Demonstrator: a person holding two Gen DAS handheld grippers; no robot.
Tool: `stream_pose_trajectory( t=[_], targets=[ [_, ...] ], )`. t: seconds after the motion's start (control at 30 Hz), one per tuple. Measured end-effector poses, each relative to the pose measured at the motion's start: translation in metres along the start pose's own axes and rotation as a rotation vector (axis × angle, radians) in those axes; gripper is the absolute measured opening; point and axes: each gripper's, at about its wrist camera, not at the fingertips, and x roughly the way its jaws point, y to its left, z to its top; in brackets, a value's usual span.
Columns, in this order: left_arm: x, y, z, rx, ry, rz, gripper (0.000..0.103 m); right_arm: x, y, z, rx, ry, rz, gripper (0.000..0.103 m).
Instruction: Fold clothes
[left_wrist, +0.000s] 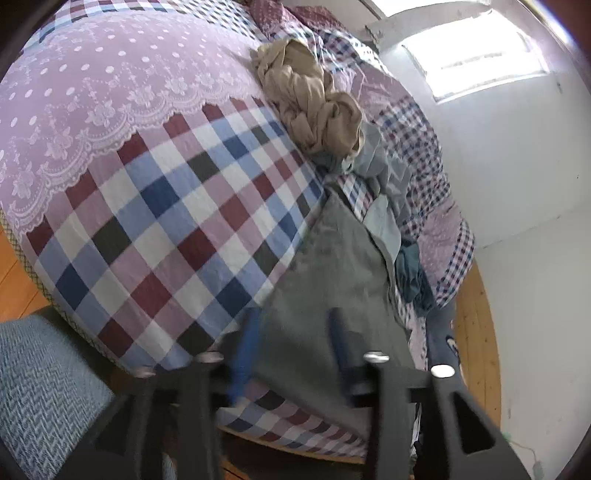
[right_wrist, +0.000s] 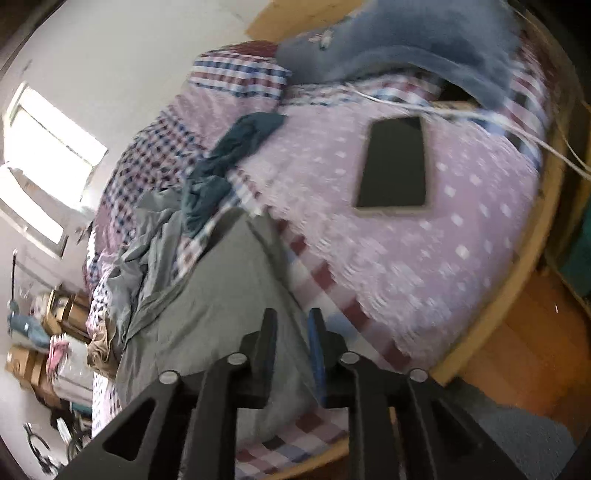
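I see grey-green garment (left_wrist: 325, 266), tan clothes (left_wrist: 314, 99) upper centre, plaid bedsheet (left_wrist: 177, 221), pink dotted lace cover (left_wrist: 92, 85), black tablet (right_wrist: 395, 162).

Grey garment (right_wrist: 207, 295) on checked bedspread (right_wrist: 424, 258) — dark tablet (right_wrist: 395, 166) beyond.

1. A bed (left_wrist: 177, 221) carries everything, under a checked cover with a pink dotted lace panel.
2. A grey garment (left_wrist: 325, 266) lies flat at the near edge.
3. A crumpled tan garment (left_wrist: 314, 107) lies farther back, with a light blue-grey garment (left_wrist: 380, 173) between them.
4. A dark tablet (right_wrist: 395, 166) rests on the pink panel, and a dark teal garment (right_wrist: 225, 162) lies to its left.
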Motion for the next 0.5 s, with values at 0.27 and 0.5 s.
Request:
stream_pose_trajectory(
  t=[0.27, 0.5],
  targets=[
    [0.036, -0.036, 0.039, 0.138, -0.006, -0.015, 0.061, 0.049, 0.053, 0.053, -0.279, -0.023, -0.004, 0.049],
    [0.094, -0.073, 0.078, 0.338, -0.072, 0.079, 0.073, 0.127, 0.089, 0.080, -0.524, 0.105, -0.077, 0.050]
  ],
)
